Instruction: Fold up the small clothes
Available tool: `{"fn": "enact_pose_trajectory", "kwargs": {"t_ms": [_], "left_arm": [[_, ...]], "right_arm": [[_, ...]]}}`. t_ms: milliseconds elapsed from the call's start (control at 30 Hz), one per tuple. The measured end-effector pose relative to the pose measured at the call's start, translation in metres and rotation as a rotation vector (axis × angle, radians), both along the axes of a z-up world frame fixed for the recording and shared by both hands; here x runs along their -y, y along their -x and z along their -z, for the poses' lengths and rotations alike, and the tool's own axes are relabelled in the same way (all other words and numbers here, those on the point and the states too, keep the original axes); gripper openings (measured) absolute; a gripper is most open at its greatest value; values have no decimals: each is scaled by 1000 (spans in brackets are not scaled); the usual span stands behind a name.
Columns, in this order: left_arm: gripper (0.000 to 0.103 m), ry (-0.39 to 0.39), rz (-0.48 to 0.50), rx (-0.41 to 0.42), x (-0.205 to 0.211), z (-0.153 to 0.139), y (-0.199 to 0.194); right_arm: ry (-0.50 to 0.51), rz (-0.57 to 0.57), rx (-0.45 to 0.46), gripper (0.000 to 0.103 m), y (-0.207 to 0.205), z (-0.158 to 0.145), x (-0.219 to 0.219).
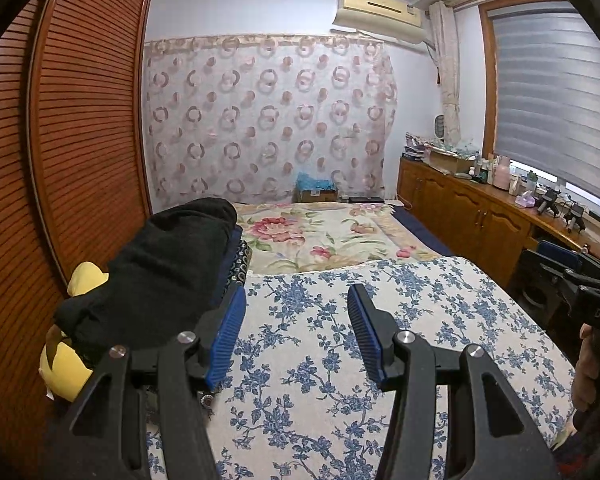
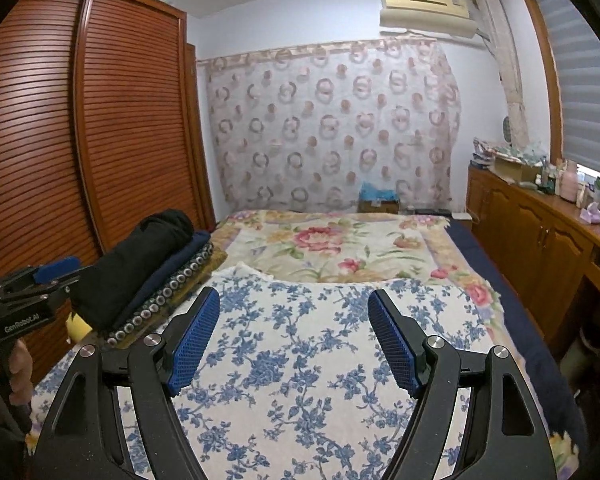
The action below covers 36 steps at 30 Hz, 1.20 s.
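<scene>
A stack of folded clothes lies at the bed's left edge, with a black garment point(image 1: 160, 268) point(image 2: 136, 264) on top of a navy piece point(image 2: 180, 268) and a ring-patterned piece point(image 2: 168, 300). My left gripper point(image 1: 296, 300) hovers open over the blue-flowered cloth point(image 1: 340, 360), just right of the stack, with nothing between its blue pads. My right gripper point(image 2: 294, 304) is also open and empty above the same cloth point(image 2: 300, 360). In the right wrist view the left gripper's body point(image 2: 24, 292) shows at the left beside the stack.
A yellow soft toy point(image 1: 68, 360) sits under the stack by the slatted wooden wardrobe point(image 1: 72, 128). A pink-flowered blanket point(image 1: 324, 236) covers the far bed. A wooden sideboard point(image 1: 480, 212) with clutter runs along the right under the window. A person's hand point(image 1: 592, 368) holds the right gripper.
</scene>
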State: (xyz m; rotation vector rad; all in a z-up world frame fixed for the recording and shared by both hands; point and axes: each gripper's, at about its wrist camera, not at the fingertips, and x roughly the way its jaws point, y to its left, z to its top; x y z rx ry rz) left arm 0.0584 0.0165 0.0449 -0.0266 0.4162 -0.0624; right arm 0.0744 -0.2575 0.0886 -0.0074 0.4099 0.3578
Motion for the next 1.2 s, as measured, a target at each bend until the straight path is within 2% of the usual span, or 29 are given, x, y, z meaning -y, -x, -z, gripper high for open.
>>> {"fn": "enact_pose_trajectory", "kwargs": {"t_ms": [1200], "left_arm": [[52, -10, -3, 14, 1, -3, 3]], "right_arm": [[-8, 13, 1, 79, 0, 4, 8]]}}
